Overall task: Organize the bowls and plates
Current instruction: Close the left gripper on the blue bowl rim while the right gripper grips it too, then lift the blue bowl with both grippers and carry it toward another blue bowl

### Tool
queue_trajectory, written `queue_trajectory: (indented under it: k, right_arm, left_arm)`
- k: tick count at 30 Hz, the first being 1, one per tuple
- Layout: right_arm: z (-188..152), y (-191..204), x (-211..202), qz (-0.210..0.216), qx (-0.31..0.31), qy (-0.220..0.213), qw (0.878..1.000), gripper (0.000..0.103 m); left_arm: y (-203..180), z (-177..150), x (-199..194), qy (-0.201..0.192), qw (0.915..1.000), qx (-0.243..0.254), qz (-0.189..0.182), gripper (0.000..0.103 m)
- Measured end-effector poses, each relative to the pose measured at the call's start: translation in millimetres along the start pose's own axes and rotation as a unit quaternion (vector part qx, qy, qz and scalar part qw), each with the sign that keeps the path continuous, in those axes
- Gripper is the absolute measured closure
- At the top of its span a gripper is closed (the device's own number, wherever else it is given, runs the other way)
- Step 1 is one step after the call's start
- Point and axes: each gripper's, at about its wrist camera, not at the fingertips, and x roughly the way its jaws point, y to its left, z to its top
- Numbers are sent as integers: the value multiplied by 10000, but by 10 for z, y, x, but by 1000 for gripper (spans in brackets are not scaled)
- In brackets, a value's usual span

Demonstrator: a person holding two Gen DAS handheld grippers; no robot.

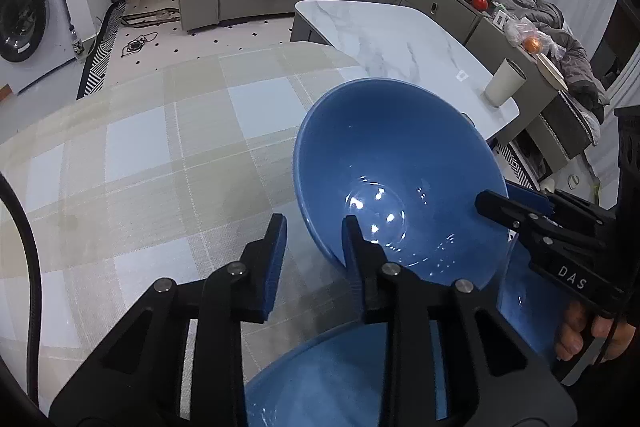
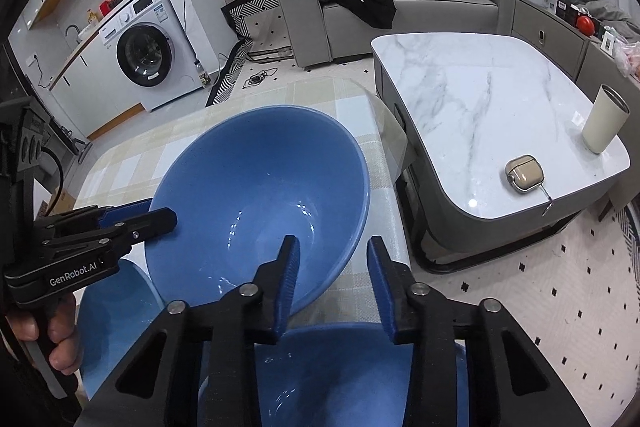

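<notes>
Blue dishes: three in all, clustered at the near edge of the counter [image 1: 160, 147].
Tilted bowl [image 1: 384, 155]: one, deep and glossy, tipped with its opening toward both cameras, far rim highest, perched above the other two dishes.
Second dish [image 1: 320, 387]: one, directly beneath the tilted bowl, nearest the cameras, partly hidden by the claws.
Third dish [image 2: 116, 307]: one, beside the second, under the left side of the tilted bowl; bowl or plate, cannot tell.
Claws: two.
Left claw [image 1: 314, 221]: narrow, closed across the left rim of the tilted bowl, one finger inside the bowl, the blue-padded one outside.
Right claw [image 2: 333, 241]: narrow, pinching the opposite rim the same way, one finger inside, one outside.
Hands: two, each wrapped round a claw handle, left hand [image 2: 60, 339] and right hand [image 1: 592, 331].
Counter cover: one checked cloth in beige and pale blue under a clear sheet.
Marble coffee table [image 2: 480, 107]: one, just beyond the counter.
On that table: one cream tumbler [image 2: 606, 123], upright near the far corner; one beige earbud case [image 2: 524, 175], well apart from the tumbler.
Washing machine [image 2: 146, 55]: one, against the far wall.
Sofa [image 2: 360, 19]: one, grey, with heaped clothes.
</notes>
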Motion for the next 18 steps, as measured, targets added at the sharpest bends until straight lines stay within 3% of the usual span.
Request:
queue_trajectory:
  k: [5,18]
  right_arm:
    - [5,36,17,-139,-84,-16,9999,81]
    - [-10,52,-32,-227,-114,-115,9996,82]
  left_arm:
    - [-47,7,10,-21,10000,79,18,87]
    - [-106,-7,-55,-150,9995,235,131,87]
